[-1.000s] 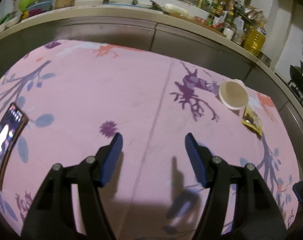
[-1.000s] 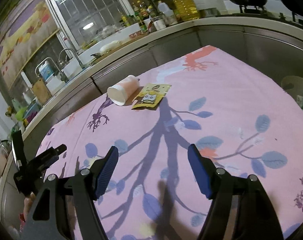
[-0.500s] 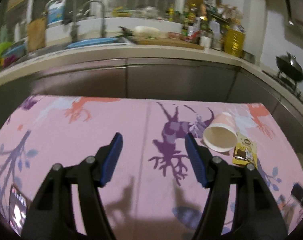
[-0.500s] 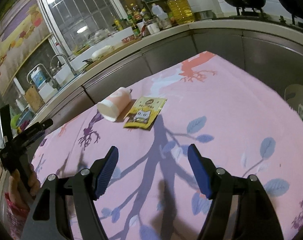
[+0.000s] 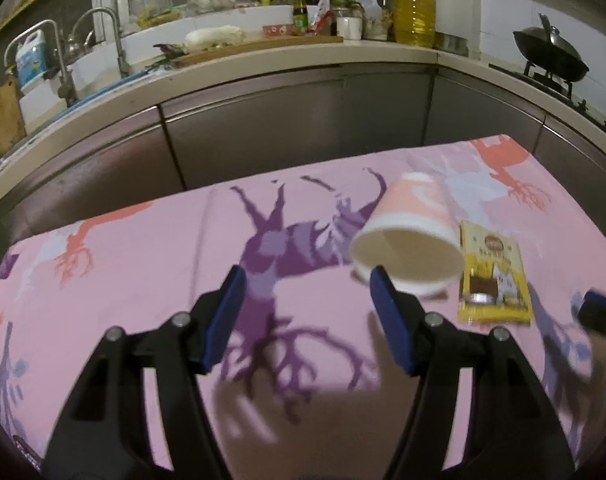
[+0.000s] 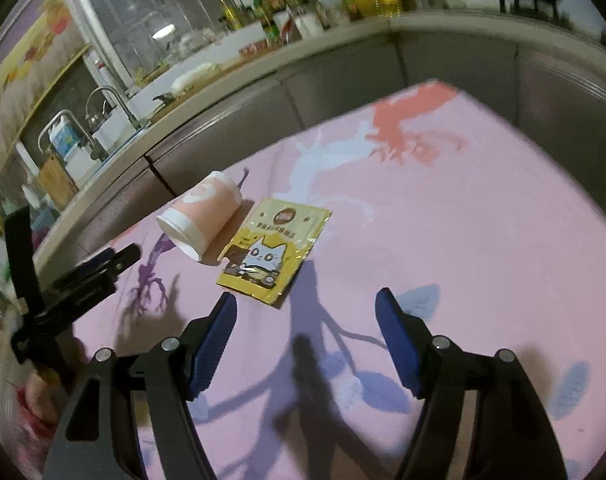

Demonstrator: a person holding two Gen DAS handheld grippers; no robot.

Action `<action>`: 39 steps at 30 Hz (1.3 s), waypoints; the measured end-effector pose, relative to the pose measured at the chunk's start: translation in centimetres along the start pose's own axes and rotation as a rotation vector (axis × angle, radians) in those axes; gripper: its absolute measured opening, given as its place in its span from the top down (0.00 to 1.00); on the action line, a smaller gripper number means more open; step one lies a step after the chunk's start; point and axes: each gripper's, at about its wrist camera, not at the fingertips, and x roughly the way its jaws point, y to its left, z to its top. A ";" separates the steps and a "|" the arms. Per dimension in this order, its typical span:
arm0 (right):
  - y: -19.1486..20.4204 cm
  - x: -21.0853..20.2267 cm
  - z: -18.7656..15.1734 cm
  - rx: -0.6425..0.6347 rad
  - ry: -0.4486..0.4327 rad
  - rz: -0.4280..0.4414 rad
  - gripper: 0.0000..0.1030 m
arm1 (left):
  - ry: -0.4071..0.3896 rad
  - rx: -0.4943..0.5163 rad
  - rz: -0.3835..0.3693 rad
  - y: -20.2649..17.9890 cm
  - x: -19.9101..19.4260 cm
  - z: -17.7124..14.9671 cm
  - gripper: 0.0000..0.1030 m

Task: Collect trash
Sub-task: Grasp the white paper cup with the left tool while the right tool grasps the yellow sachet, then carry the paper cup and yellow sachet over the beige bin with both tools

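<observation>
Table: you work over one table under a pink cloth (image 5: 143,264) printed with purple and coral trees; it fills the near part of both views.
Counter: one kitchen counter (image 5: 231,68) runs along the far side and bends round at the right, with one sink tap (image 5: 103,40), a crowd of bottles too many to count, and one dark wok (image 5: 551,56) at far right.
Grippers: you hold two, one in each hand, both with black arms and blue pads.
Left gripper: your left gripper (image 5: 307,312) tilts down toward the cloth, jaws well apart with nothing between them; its right pad (image 5: 387,320) overlaps the cup's rim in the left wrist view, and you cannot tell whether it touches.
Right gripper: your right gripper (image 6: 307,336) also tilts down, jaws spread wide and empty, near of the packet and not touching it.
Hand: part of your left hand (image 6: 39,396) shows blurred at the left edge of the right wrist view.
Cup: one pink and white paper cup (image 5: 407,248) lies on its side at the far part of the cloth, mouth toward you.
Packet: one flat yellow packet (image 6: 275,252) with a cat picture lies just right of the cup, touching or nearly so.
</observation>
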 end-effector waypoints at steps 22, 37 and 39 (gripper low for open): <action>0.2 7.1 5.1 -0.265 0.187 0.201 1.00 | 0.038 -0.051 -0.151 -3.4 4.0 2.1 0.98; -1.3 -1.6 -2.9 0.057 0.186 0.468 1.00 | 0.019 -0.228 -0.214 0.8 -5.5 -7.1 0.98; -2.1 0.2 -4.0 0.260 0.268 0.505 0.96 | 0.018 -0.249 -0.204 1.3 -6.1 -7.7 0.98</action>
